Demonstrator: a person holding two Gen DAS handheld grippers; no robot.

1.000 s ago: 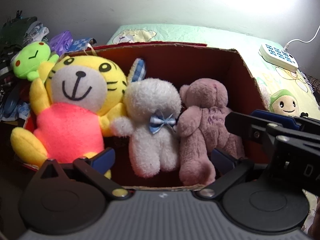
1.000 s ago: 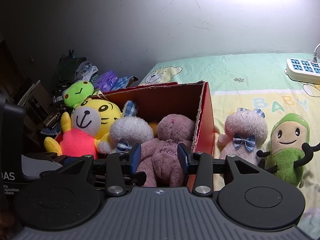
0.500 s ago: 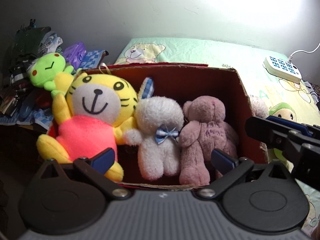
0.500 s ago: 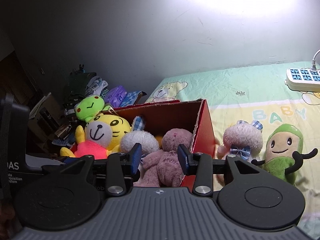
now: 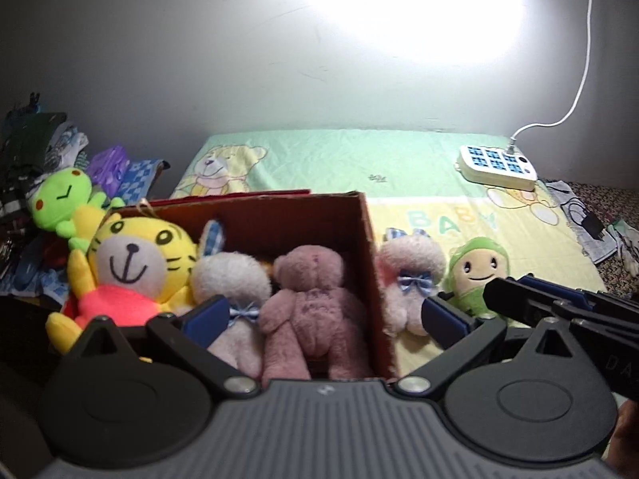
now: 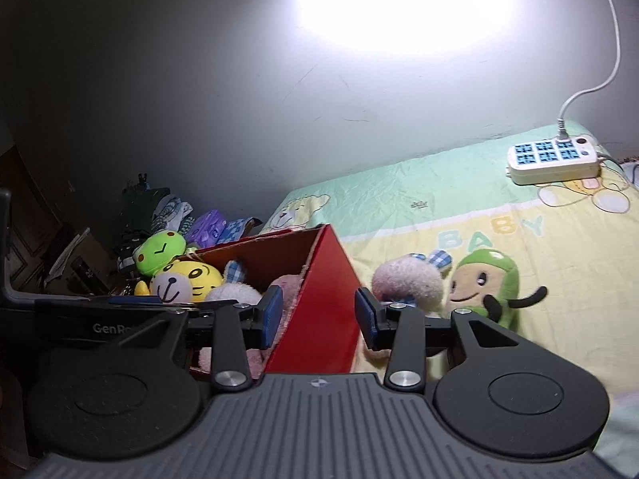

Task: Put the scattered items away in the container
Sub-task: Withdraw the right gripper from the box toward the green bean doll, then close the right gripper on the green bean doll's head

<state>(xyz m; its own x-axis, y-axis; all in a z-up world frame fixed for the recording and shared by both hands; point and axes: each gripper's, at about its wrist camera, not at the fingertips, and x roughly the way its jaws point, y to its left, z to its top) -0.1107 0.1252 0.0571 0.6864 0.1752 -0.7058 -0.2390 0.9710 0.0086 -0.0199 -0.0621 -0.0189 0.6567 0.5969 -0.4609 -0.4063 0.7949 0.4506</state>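
A red cardboard box point(image 5: 365, 239) point(image 6: 319, 279) stands on the bed. It holds a yellow tiger plush point(image 5: 135, 267) point(image 6: 187, 279), a white bunny point(image 5: 231, 279) and a pink bear point(image 5: 315, 299). Right of the box on the sheet lie a pale pink bunny plush point(image 5: 407, 267) point(image 6: 403, 283) and a green doll point(image 5: 477, 271) point(image 6: 483, 283). My left gripper point(image 5: 323, 319) is open and empty above the box's near edge. My right gripper point(image 6: 317, 317) is open and empty, with the box's right wall between its jaws. It also shows in the left wrist view point(image 5: 559, 311).
A green frog plush point(image 5: 64, 199) point(image 6: 159, 249) sits outside the box at the left, by a pile of clothes point(image 5: 40, 151). A white power strip point(image 5: 497, 163) point(image 6: 553, 159) with its cord lies at the far right of the bed, near the wall.
Both grippers have pulled back and tilted up, so the box and toys look smaller and lower. The right gripper has drifted right; the pink bunny and green doll now show in the left view.
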